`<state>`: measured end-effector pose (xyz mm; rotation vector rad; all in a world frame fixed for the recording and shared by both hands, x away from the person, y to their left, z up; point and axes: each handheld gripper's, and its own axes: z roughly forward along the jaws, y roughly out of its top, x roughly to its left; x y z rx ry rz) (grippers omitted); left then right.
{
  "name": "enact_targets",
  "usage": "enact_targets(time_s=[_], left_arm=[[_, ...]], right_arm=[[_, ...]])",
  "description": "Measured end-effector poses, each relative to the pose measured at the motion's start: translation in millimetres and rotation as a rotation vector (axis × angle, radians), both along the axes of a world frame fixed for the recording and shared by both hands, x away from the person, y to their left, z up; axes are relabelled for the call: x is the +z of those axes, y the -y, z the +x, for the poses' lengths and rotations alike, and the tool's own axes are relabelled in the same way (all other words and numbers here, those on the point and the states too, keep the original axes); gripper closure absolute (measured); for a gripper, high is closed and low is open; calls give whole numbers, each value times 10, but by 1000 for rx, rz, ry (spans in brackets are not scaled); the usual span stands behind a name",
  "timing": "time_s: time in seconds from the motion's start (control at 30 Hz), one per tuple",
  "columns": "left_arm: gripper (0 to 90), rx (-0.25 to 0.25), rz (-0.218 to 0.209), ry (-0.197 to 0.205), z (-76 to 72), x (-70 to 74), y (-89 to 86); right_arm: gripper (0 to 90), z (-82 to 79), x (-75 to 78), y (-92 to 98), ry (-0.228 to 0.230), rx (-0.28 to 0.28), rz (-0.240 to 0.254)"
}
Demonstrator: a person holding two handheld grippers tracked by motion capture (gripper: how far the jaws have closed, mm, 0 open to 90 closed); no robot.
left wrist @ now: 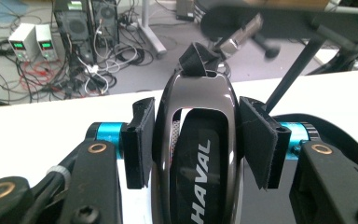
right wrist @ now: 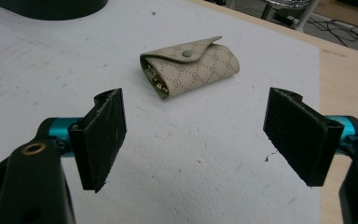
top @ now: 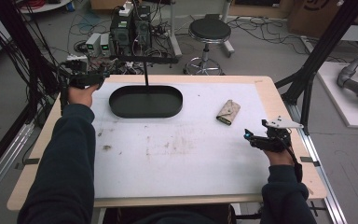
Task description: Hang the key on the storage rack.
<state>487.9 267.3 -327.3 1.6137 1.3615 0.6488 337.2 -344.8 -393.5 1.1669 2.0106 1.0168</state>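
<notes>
Key fob [left wrist: 196, 154] between left gripper [left wrist: 196, 140] fingers [left wrist: 139, 140], HAVAL lettering legible.

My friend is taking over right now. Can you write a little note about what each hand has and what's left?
Left tongs: shut on a glossy black car key fob marked HAVAL, held near the table's far left edge, beside the black oval tray.
Right tongs: open and holding nothing, just short of the small beige patterned key pouch, which lies on the white table mat.
Done: fob picked up.
Left, probably: the fob is not in the tray, and the pouch is untouched.
</notes>
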Motion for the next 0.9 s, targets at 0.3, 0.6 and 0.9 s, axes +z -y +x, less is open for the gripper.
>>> enact_targets(time_s=[0.3, 0.6, 0.9], left_arm=[[482, -35, 44, -39, 84, -304, 213], [471, -61, 64, -20, 77, -416, 253], [288, -59, 10, 18, -79, -408, 156]], right_arm=[[216, -4, -13, 7, -3, 2, 2], [216, -11, -20, 13, -2, 7, 2], [216, -7, -29, -8, -9, 14, 9]])
